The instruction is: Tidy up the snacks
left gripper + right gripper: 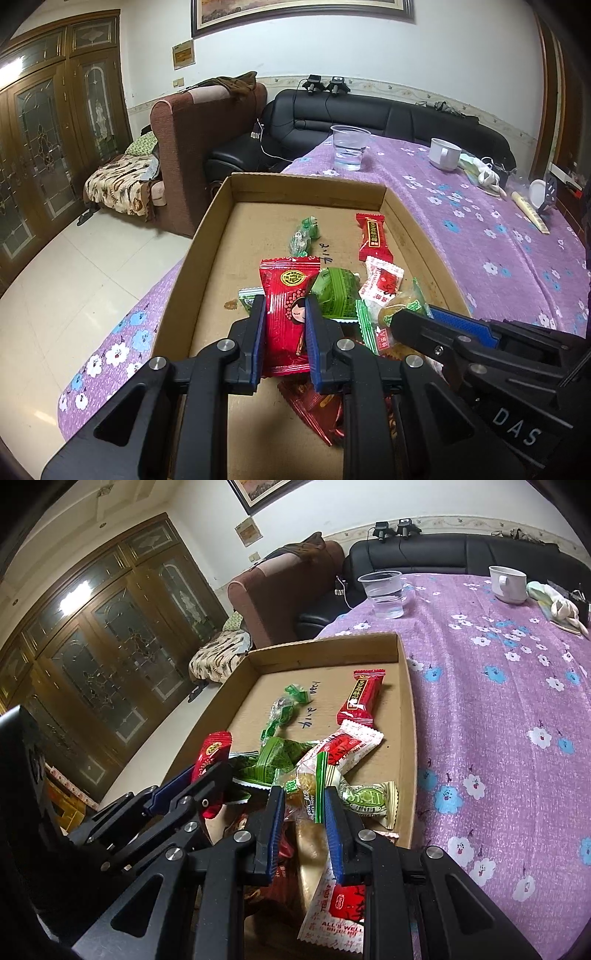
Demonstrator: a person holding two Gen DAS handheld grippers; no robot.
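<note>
Both claws sit low in the cardboard tray (391,206). Left gripper (284,314) pinches the red cartoon packet (286,295), its long axis along the fingers. Right gripper (304,805) pinches a clear green-edged packet (303,786). Beyond, the loose red bar (360,698) lies nearer the right claw.

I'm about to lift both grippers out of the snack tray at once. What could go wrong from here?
1. The left gripper pinches the red packet within the pile, so the overlapping green packet may get dragged along.
2. The right gripper grips a clear-wrapped snack close beside the left; they could collide.
</note>
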